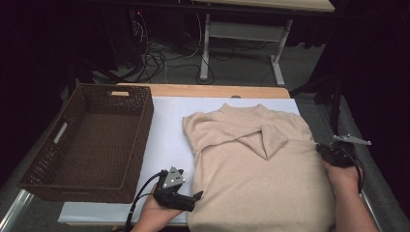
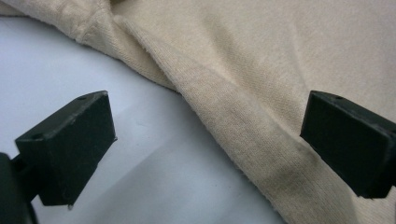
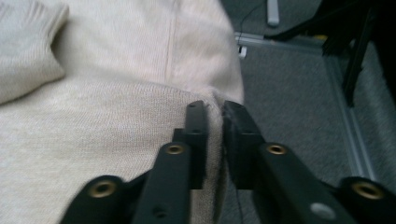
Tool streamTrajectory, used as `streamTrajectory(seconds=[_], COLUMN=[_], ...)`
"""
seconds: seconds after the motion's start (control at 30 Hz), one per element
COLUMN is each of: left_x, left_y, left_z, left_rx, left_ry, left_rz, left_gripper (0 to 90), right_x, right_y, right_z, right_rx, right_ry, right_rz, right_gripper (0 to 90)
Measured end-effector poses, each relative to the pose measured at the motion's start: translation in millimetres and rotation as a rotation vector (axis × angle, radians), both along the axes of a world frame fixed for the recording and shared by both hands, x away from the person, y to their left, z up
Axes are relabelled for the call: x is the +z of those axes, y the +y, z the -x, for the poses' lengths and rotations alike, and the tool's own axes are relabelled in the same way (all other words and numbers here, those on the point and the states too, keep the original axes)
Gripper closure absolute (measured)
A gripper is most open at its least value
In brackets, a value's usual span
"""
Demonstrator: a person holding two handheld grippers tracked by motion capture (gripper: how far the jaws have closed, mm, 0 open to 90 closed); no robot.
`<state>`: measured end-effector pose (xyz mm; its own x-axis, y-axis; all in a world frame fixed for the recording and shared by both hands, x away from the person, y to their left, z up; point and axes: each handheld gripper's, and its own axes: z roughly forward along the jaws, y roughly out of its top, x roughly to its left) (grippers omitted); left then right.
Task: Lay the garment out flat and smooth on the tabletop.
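Observation:
A beige knit sweater (image 1: 261, 164) lies flat on the white table cover (image 1: 167, 140), both sleeves folded across its chest. My left gripper (image 1: 196, 197) rests at the sweater's lower left edge. Its jaws stand wide open in the left gripper view (image 2: 208, 126); the sweater's edge (image 2: 261, 70) runs between them and neither pad touches it. My right gripper (image 1: 321, 150) is at the sweater's right side. In the right gripper view (image 3: 215, 114) its jaws are pinched together on a fold of the sweater's edge (image 3: 116, 116).
A brown woven basket (image 1: 145, 125) stands empty on the left of the table, close to my left hand. The table's right edge drops to grey floor (image 3: 289, 93) just beside my right gripper. Desk legs and cables lie beyond the far edge.

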<state>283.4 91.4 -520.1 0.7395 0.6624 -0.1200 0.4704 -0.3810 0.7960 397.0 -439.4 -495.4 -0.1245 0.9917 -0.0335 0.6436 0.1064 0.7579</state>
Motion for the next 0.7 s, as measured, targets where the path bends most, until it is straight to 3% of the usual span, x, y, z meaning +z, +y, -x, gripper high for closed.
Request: streamTrajectory(seconds=[0.03, 0.1, 0.17, 0.27, 0.3, 0.37, 0.4, 0.43, 0.53, 0.63, 0.7], left_x=[0.2, 0.2, -0.5, -1.0, -1.0, -0.2, -0.2, 0.9, 2.0, 2.2, 3.0], left_y=[-0.3, -1.2, -2.3, -3.5, -4.3, -4.4, -4.4, -3.7, -0.4, 1.6, 1.1], left_z=[0.9, 3.1, 7.5, 14.8, 16.7, 19.2, 19.2, 20.0, 20.2, 19.3, 17.7], left_rx=[0.001, -0.013, -0.036, -0.063, -0.077, -0.085, -0.085, -0.090, -0.106, -0.125, -0.140], left_ry=[0.000, 0.019, 0.045, 0.078, 0.097, 0.097, 0.097, 0.100, 0.114, 0.128, 0.133], left_rz=[-0.007, -0.028, -0.066, -0.091, -0.100, -0.120, -0.120, -0.134, -0.136, -0.128, -0.135], left_gripper=[2.0, 8.8, 21.3, 40.5, 41.3, 46.4, 49.0, 49.0, 62.4, 71.7, 74.8], right_x=[0.0, 3.9, 7.9, 6.6, 4.3, -0.1, -0.1, -1.3, -1.8, -6.0, -10.3], right_y=[-0.2, -0.9, -0.6, 0.1, 0.8, 4.3, 4.3, 5.7, 7.3, 2.6, -1.1], right_z=[3.7, 14.9, 32.2, 69.3, 83.0, 113.7, 113.7, 126.0, 162.1, 188.3, 203.2], right_rx=[-0.005, 0.009, 0.026, 0.050, 0.055, 0.066, 0.066, 0.068, 0.078, 0.059, 0.062], right_ry=[-0.006, -0.029, -0.049, -0.076, -0.082, -0.091, -0.091, -0.095, -0.089, -0.088, -0.078], right_rz=[-0.023, -0.036, -0.038, -0.071, -0.072, -0.058, -0.058, -0.044, -0.014, -0.025, -0.061], right_gripper=[65.4, 61.3, 58.6, 58.0, 58.0, 58.3, 58.3, 58.4, 58.4, 58.4, 58.2])
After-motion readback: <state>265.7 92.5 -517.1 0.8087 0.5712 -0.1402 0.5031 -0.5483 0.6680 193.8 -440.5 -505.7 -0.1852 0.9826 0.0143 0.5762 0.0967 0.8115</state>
